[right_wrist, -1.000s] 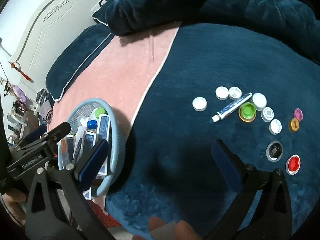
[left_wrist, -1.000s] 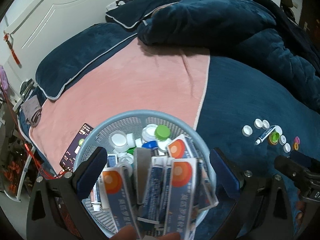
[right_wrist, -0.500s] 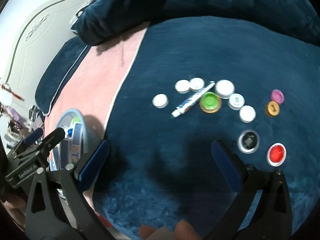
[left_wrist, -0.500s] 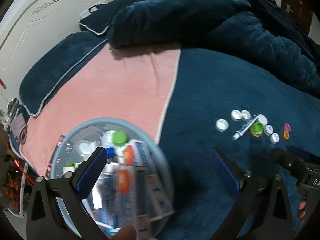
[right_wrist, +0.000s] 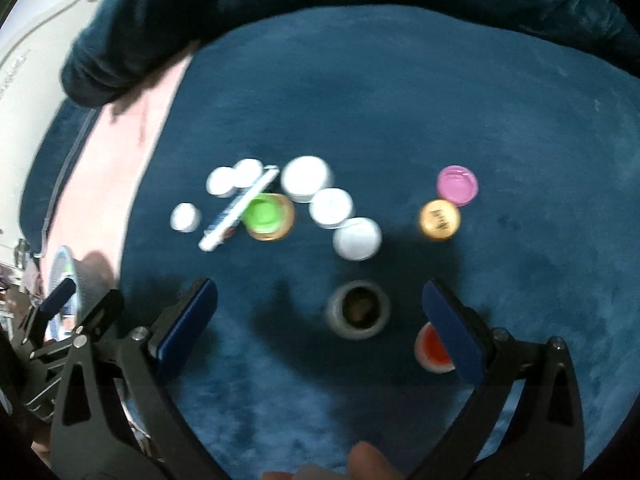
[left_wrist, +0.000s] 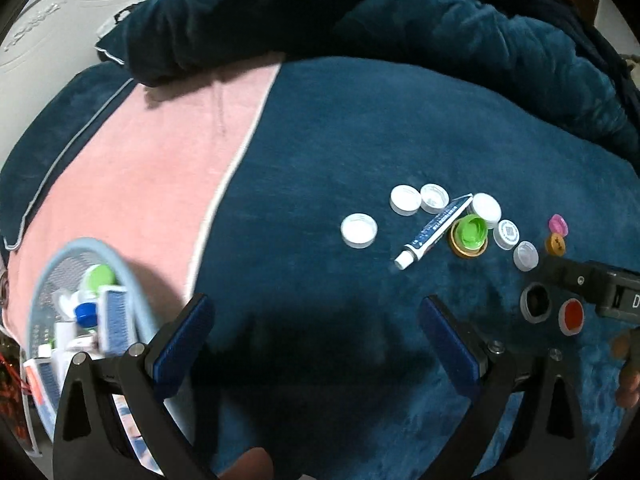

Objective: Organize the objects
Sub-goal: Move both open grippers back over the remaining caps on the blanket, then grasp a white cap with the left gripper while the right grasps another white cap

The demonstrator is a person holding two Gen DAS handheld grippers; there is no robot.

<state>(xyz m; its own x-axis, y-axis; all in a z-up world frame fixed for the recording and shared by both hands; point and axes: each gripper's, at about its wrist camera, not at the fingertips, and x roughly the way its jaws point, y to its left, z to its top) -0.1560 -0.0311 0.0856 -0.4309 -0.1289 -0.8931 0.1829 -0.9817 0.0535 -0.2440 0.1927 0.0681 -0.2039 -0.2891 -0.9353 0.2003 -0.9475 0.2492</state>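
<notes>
Fingers [right_wrist: 452, 328] half-hiding blurred red cap [right_wrist: 430, 348]

Bare blanket [left_wrist: 320, 152] lies between the basket [left_wrist: 136, 300] and scattered caps [left_wrist: 406, 199].

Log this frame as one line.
left claw: open, empty | right claw: open, above dark round cap | loose caps on blue blanket | light blue mesh basket: filled

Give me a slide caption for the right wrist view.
Open right gripper hovers above a dark-centred cap among scattered bottle caps on a blue bedspread.
</notes>
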